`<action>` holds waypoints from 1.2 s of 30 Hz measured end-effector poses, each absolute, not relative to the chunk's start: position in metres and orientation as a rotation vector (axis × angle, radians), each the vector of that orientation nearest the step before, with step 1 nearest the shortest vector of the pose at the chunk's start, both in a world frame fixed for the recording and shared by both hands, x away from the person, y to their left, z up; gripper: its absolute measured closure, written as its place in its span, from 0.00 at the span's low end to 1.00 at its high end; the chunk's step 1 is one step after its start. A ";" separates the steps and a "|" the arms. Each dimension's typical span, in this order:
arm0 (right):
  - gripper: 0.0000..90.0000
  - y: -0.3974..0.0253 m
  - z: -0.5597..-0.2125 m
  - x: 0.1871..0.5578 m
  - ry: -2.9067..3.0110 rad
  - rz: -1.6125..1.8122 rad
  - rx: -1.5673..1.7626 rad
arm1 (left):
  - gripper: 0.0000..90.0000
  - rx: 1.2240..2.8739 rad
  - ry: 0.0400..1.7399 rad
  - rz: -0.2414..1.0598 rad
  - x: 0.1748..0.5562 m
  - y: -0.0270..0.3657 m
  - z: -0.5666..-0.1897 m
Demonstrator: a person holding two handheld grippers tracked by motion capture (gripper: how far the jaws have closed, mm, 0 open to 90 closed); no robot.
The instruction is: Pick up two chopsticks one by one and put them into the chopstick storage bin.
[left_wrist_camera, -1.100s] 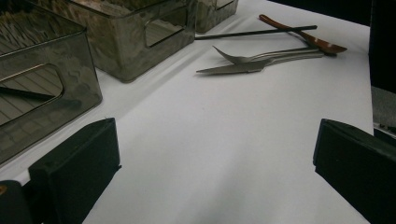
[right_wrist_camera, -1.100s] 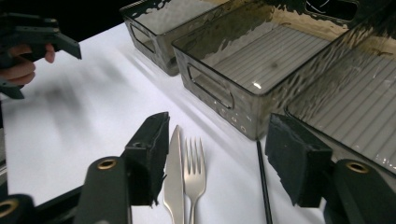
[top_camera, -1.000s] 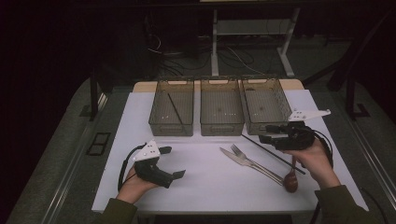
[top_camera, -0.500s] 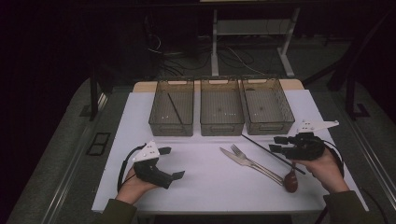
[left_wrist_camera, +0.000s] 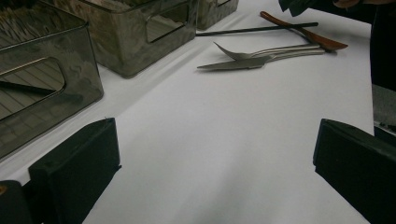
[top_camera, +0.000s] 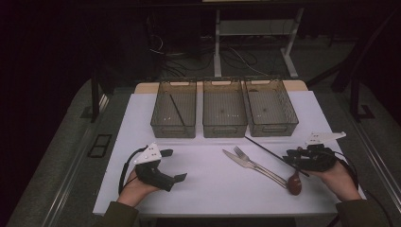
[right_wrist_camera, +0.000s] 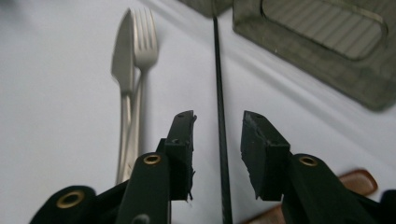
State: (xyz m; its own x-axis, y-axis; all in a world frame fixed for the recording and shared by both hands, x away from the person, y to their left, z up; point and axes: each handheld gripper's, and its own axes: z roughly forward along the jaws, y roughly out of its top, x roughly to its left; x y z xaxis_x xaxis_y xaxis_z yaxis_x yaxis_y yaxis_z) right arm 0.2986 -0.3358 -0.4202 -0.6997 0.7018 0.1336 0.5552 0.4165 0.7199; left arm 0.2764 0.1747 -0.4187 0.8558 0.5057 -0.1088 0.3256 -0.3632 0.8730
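Chopstick (right_wrist_camera: 218,88), thin and black, lies on the white surface (top_camera: 208,189) between the spread jaws of the right tongs (right_wrist_camera: 218,140), not yet pinched. Judging by this, the grasp is in hand; next the jaws must press together squarely on it. A wooden spoon (top_camera: 295,184) lies beneath, with knife (top_camera: 243,162) and fork (top_camera: 250,161) alongside. The left tongs (top_camera: 171,165) rest spread and idle. Farther off stand three bins; the left bin (top_camera: 173,109) already holds a chopstick.
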 end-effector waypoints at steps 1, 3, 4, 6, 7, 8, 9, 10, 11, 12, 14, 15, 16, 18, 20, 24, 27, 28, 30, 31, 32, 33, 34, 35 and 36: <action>0.71 -0.338 -0.423 0.298 2.487 1.132 1.111 | 0.00 1.982 0.611 0.216 0.276 0.175 -0.419; 0.73 -0.340 -0.426 0.298 2.497 1.118 1.114 | 0.00 1.983 0.609 0.215 0.276 0.174 -0.419; 0.74 -0.341 -0.428 0.299 2.501 1.109 1.115 | 0.00 1.983 0.609 0.216 0.276 0.174 -0.419; 0.75 -0.342 -0.431 0.299 2.511 1.091 1.125 | 0.00 1.984 0.606 0.216 0.277 0.174 -0.419; 0.75 -0.343 -0.433 0.300 2.517 1.084 1.127 | 0.00 1.985 0.606 0.216 0.277 0.174 -0.419; 0.75 -0.343 -0.434 0.300 2.528 1.071 1.133 | 0.00 1.985 0.607 0.215 0.277 0.174 -0.419; 0.76 -0.342 -0.436 0.300 2.534 1.064 1.130 | 0.00 1.985 0.606 0.215 0.277 0.174 -0.419; 0.77 -0.342 -0.437 0.301 2.544 1.055 1.128 | 0.00 1.985 0.606 0.214 0.277 0.174 -0.419; 0.77 -0.342 -0.438 0.301 2.550 1.037 1.127 | 0.00 1.985 0.606 0.214 0.277 0.174 -0.419; 0.78 -0.341 -0.439 0.301 2.557 1.019 1.132 | 0.00 1.984 0.606 0.214 0.277 0.174 -0.419; 0.79 -0.341 -0.441 0.301 2.569 1.011 1.117 | 0.00 1.988 0.604 0.214 0.277 0.174 -0.419; 0.80 -0.340 -0.442 0.301 2.572 1.001 1.126 | 0.00 1.985 0.605 0.212 0.276 0.174 -0.419; 0.81 -0.340 -0.442 0.302 2.577 0.996 1.120 | 0.00 1.985 0.605 0.212 0.276 0.174 -0.419; 0.82 -0.339 -0.443 0.302 2.588 0.987 1.106 | 0.00 1.987 0.603 0.211 0.276 0.174 -0.419; 0.83 -0.339 -0.443 0.302 2.597 0.983 1.099 | 0.00 1.990 0.602 0.211 0.276 0.174 -0.419; 0.87 -0.338 -0.444 0.301 2.604 0.959 1.075 | 0.00 1.992 0.601 0.210 0.276 0.173 -0.419; 0.89 -0.338 -0.444 0.301 2.604 0.957 1.071 | 0.00 1.992 0.599 0.211 0.276 0.174 -0.419; 0.90 -0.338 -0.444 0.301 2.607 0.956 1.077 | 0.00 1.991 0.601 0.210 0.276 0.173 -0.419; 0.91 -0.338 -0.444 0.301 2.606 0.957 1.080 | 0.00 1.991 0.600 0.210 0.276 0.173 -0.419; 0.91 -0.338 -0.444 0.301 2.607 0.956 1.077 | 0.00 1.992 0.598 0.209 0.276 0.173 -0.419; 0.92 -0.338 -0.444 0.301 2.608 0.956 1.077 | 0.00 1.993 0.598 0.209 0.276 0.173 -0.419; 0.92 -0.339 -0.444 0.302 2.608 0.955 1.077 | 0.00 1.994 0.598 0.209 0.276 0.173 -0.420; 0.92 -0.339 -0.444 0.302 2.609 0.957 1.073 | 0.00 1.994 0.598 0.208 0.276 0.173 -0.420; 0.93 -0.339 -0.444 0.302 2.609 0.958 1.073 | 0.00 1.993 0.598 0.208 0.276 0.173 -0.420; 0.93 -0.339 -0.444 0.302 2.611 0.961 1.069 | 0.00 1.994 0.597 0.208 0.276 0.173 -0.420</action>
State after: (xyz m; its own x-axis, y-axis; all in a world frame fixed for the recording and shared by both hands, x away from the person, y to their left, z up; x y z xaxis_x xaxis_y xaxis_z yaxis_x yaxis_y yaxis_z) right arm 0.3020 -0.3392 -0.4441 -0.7316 0.6759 0.0889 0.5724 0.5381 0.6187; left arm 0.2764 0.1734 -0.4195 0.8632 0.4938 -0.1057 0.3214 -0.3757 0.8692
